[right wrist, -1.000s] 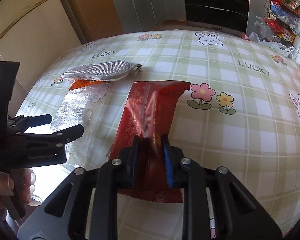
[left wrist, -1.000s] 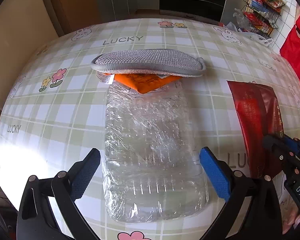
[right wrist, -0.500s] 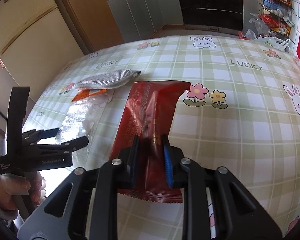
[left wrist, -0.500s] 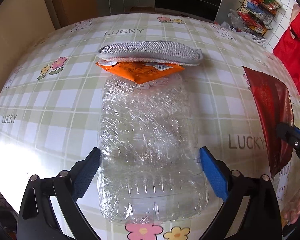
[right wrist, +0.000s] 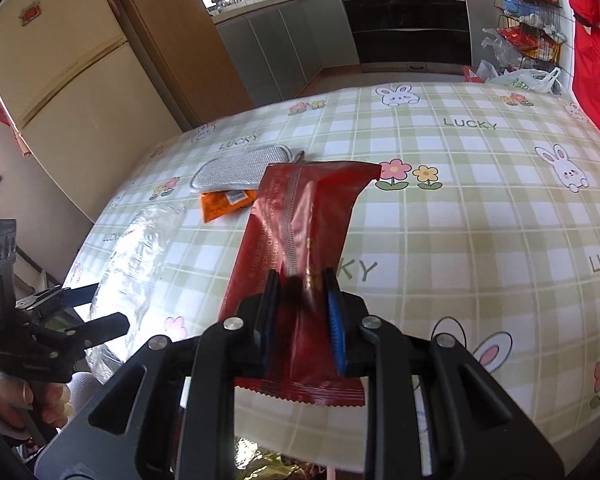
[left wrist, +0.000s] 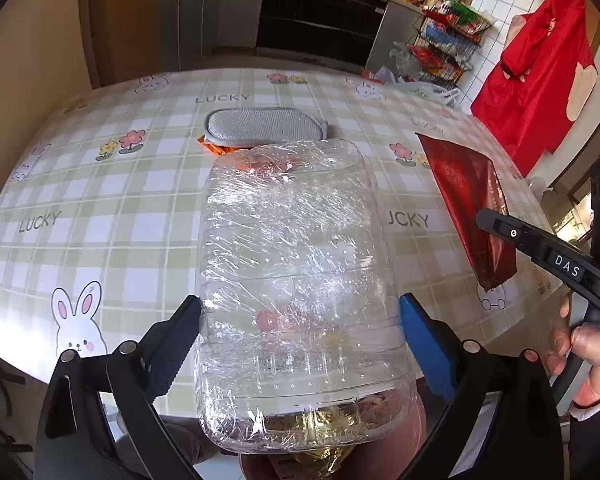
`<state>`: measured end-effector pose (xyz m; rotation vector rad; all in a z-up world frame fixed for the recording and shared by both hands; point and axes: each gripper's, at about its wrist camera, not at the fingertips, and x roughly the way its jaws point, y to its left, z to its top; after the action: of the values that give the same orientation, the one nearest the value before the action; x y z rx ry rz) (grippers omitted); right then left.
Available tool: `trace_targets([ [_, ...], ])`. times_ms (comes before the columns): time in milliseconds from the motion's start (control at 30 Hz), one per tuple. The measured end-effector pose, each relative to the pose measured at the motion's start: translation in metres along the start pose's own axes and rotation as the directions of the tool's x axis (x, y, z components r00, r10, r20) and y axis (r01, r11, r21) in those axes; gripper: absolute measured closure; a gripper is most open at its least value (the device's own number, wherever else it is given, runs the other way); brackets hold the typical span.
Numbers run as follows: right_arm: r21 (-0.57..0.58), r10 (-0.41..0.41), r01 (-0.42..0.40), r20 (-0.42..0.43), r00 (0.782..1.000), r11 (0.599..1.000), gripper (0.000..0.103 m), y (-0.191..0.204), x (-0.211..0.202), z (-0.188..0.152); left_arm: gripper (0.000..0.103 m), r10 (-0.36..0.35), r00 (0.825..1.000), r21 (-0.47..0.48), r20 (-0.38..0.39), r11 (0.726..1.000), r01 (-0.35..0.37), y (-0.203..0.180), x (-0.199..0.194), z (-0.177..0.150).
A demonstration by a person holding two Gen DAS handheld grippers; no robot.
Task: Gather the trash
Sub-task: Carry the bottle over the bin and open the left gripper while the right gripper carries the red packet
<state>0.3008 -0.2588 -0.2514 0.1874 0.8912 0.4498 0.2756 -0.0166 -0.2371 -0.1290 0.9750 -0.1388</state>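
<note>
Clamped across its width, the crumpled clear plastic bottle (left wrist: 300, 280) sits between the black and blue pads of the left gripper (left wrist: 300, 344); both pads press on its sides. In the left wrist view the bottle's near end hangs past the edge of the green-checked tablecloth with rabbits and flowers (left wrist: 100, 216), above something gold and crinkly below. Beyond the bottle's far end lie a flat grey mesh scrubbing pad (left wrist: 265, 126) and, partly under it, an orange sachet (left wrist: 212, 146). At right, the long dark red foil wrapper (left wrist: 468, 200) slants over the table, its lower part caught by the right gripper (left wrist: 496, 224), whose handle a hand (left wrist: 584, 352) grasps.

From the right wrist view, the right gripper (right wrist: 302, 316) is closed narrowly on the red foil wrapper (right wrist: 304, 216), pads pinching it near its serrated near end while the rest stretches away over the tablecloth (right wrist: 480, 208). The grey mesh pad (right wrist: 240, 170) and the orange sachet (right wrist: 226, 202) lie just left of the wrapper's far end. At far left, the left gripper (right wrist: 88, 308) holds the clear bottle (right wrist: 136, 248) at the table's edge, a hand (right wrist: 16, 400) around its handle.
</note>
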Motion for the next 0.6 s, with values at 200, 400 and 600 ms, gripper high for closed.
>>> trace_targets([
  [200, 0.019, 0.011, -0.012, 0.064, 0.998, 1.000, 0.078, 0.019, -0.051, -0.015, 0.008, -0.025, 0.998, 0.043, 0.066, 0.999, 0.022, -0.013, -0.048, -0.025],
  [400, 0.009, -0.008, 0.007, 0.102, 0.995, 1.000, 0.078, 0.032, -0.088, -0.038, 0.008, -0.047, 0.998, 0.167, 0.048, 0.985, 0.038, -0.043, -0.062, -0.076],
  [600, 0.031, -0.019, 0.016, 0.104, 0.994, 0.999, 0.078, 0.036, -0.109, -0.059, 0.007, -0.117, 0.992, 0.236, -0.037, 0.964, 0.123, -0.060, -0.047, -0.114],
])
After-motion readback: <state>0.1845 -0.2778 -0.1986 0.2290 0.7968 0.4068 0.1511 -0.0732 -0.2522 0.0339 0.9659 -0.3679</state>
